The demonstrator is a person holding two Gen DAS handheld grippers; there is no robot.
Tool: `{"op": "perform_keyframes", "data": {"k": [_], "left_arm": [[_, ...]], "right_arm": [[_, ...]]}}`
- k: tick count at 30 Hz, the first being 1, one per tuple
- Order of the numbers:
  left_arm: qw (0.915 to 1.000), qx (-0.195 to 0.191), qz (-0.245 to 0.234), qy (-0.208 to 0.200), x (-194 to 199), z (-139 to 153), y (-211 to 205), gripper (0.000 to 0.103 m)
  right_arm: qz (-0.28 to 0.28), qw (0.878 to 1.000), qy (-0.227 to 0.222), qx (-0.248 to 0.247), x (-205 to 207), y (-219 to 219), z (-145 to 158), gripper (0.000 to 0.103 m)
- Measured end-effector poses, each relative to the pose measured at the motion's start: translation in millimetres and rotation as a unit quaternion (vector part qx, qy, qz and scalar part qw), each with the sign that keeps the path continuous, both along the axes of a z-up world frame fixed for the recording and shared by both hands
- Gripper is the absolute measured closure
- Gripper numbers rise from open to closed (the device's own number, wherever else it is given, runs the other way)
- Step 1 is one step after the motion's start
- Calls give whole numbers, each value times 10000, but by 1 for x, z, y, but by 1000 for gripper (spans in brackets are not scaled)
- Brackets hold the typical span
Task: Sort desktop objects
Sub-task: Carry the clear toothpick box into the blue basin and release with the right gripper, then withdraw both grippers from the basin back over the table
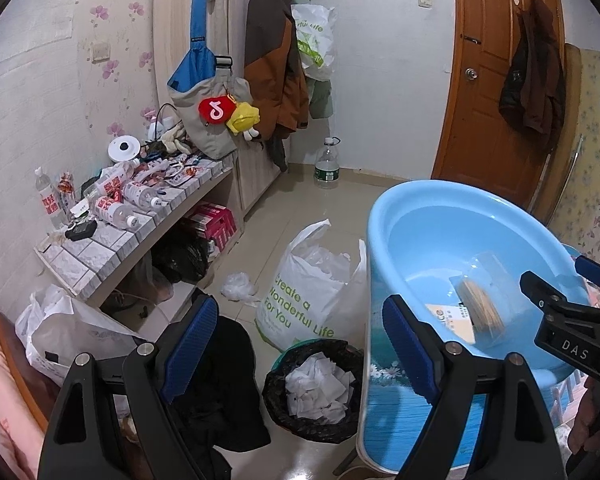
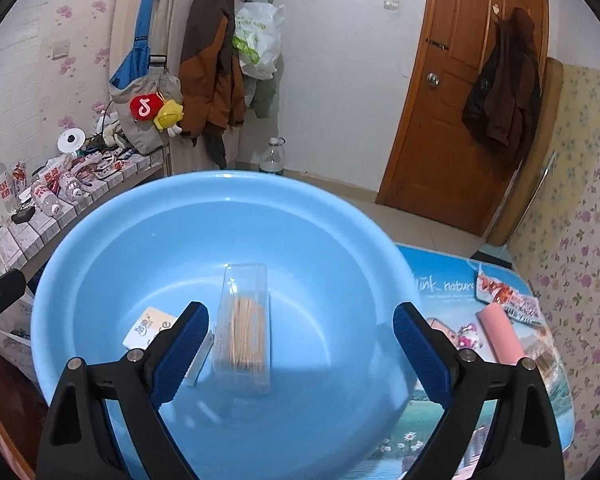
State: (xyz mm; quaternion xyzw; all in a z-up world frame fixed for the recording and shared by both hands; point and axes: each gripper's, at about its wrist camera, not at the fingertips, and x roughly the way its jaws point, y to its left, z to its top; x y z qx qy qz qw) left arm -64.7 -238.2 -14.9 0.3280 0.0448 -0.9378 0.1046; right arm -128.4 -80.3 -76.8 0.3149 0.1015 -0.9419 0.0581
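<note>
Both grippers (left [image 1: 300,344], right [image 2: 300,354]) gape empty; round plastic basin [image 2: 100,240] holds clear, perhaps toothpick, box [image 2: 244,320].

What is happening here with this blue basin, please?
A person holds a two-finger tool in each hand and is sorting small things into the blue basin on the picture-printed table. A clear box of toothpicks and a small card already lie inside. The right tool hangs open above the box, gripping nothing. The left tool is open and empty, beside the basin. A pink roll waits on the table.
</note>
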Motion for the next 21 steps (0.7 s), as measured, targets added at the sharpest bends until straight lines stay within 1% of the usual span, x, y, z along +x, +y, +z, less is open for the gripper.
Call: {"op": "perform_keyframes", "data": {"k": [5, 9, 21], "left_arm": [[9999, -65, -64, 92, 4, 11, 10, 19], [9997, -116, -112, 172, 9, 21, 19, 19], [9982, -267, -316, 443, 27, 54, 64, 19]], "right_arm": [[-2, 9999, 169, -15, 9, 8, 12, 8], [-72, 9998, 198, -56, 17, 18, 18, 8], [-328, 9981, 444, -254, 46, 68, 49, 8]]}}
